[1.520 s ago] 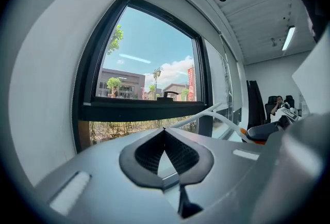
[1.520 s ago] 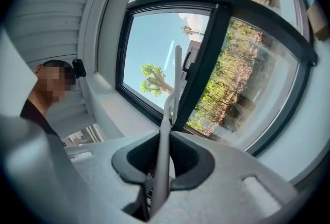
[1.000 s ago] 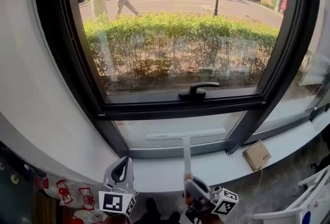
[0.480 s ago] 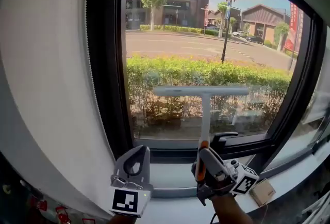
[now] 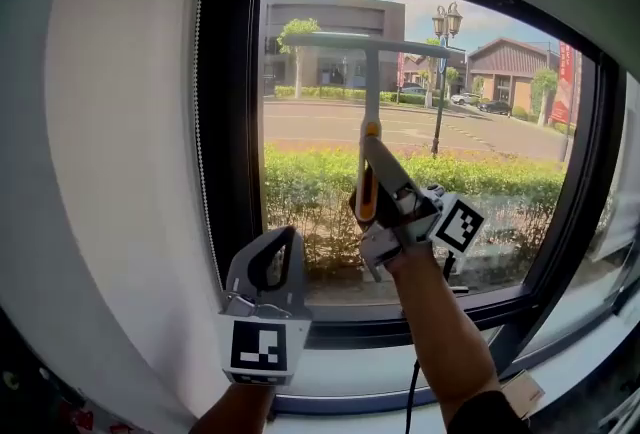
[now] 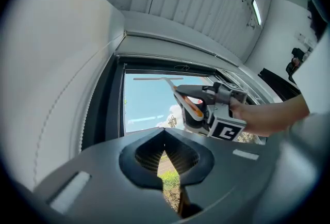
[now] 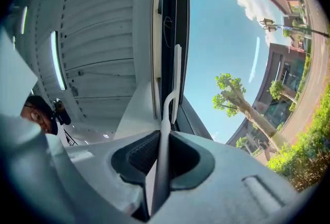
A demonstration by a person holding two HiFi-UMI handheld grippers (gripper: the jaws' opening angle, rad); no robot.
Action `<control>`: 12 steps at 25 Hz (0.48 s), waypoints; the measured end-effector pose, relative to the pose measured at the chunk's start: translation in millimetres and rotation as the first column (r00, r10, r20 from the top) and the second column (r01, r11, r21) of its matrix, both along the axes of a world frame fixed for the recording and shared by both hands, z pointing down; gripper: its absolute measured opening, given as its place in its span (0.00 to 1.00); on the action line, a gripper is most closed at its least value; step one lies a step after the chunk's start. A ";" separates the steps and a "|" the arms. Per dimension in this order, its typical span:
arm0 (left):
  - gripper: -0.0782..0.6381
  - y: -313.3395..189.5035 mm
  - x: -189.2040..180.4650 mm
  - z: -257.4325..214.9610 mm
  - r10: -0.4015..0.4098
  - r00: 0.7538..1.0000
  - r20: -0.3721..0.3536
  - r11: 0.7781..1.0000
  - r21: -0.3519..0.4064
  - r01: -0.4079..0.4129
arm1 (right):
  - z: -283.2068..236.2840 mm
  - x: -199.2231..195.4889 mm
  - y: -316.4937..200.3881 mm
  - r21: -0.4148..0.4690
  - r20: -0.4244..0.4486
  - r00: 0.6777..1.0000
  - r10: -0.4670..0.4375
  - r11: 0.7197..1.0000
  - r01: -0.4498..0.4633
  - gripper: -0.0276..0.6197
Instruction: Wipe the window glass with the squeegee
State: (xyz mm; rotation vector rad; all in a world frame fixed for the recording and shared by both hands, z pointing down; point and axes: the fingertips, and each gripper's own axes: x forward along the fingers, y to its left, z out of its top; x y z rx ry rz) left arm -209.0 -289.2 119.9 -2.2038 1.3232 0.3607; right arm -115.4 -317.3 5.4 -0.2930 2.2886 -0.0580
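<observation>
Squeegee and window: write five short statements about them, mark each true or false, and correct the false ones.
1. The right hand-held gripper is shut on the squeegee by its handle. True.
2. The squeegee's blade lies near the bottom of the window glass. False: it is near the top.
3. The left hand-held gripper holds a cloth. False: its jaws are together, with nothing between them.
4. The blade lies level across the pane. True.
5. A hedge shows outside. True.
</observation>
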 end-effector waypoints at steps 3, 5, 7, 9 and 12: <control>0.12 -2.9 7.0 -14.9 -0.020 1.000 0.021 0.999 0.026 0.020 | -31.9 -5.8 -26.1 -0.002 0.005 1.000 -0.013 1.000 0.013 0.12; 0.12 -6.2 7.2 -22.1 -0.039 0.999 0.027 0.998 0.041 0.038 | -51.7 -11.4 -39.0 0.005 0.006 1.000 -0.021 1.000 0.021 0.12; 0.12 -8.7 4.1 -24.0 -0.059 0.998 0.024 0.997 0.044 0.058 | -67.2 -15.0 -47.4 0.011 0.009 1.000 -0.029 1.000 0.029 0.12; 0.12 -8.0 0.3 -20.2 -0.075 0.997 0.010 0.997 0.034 0.075 | -76.8 -17.0 -48.2 0.017 0.008 0.999 -0.033 0.999 0.033 0.12; 0.12 -3.0 -2.0 -12.8 -0.085 0.996 -0.013 0.996 0.019 0.086 | -82.3 -18.0 -45.7 0.021 0.005 0.999 -0.035 0.999 0.035 0.11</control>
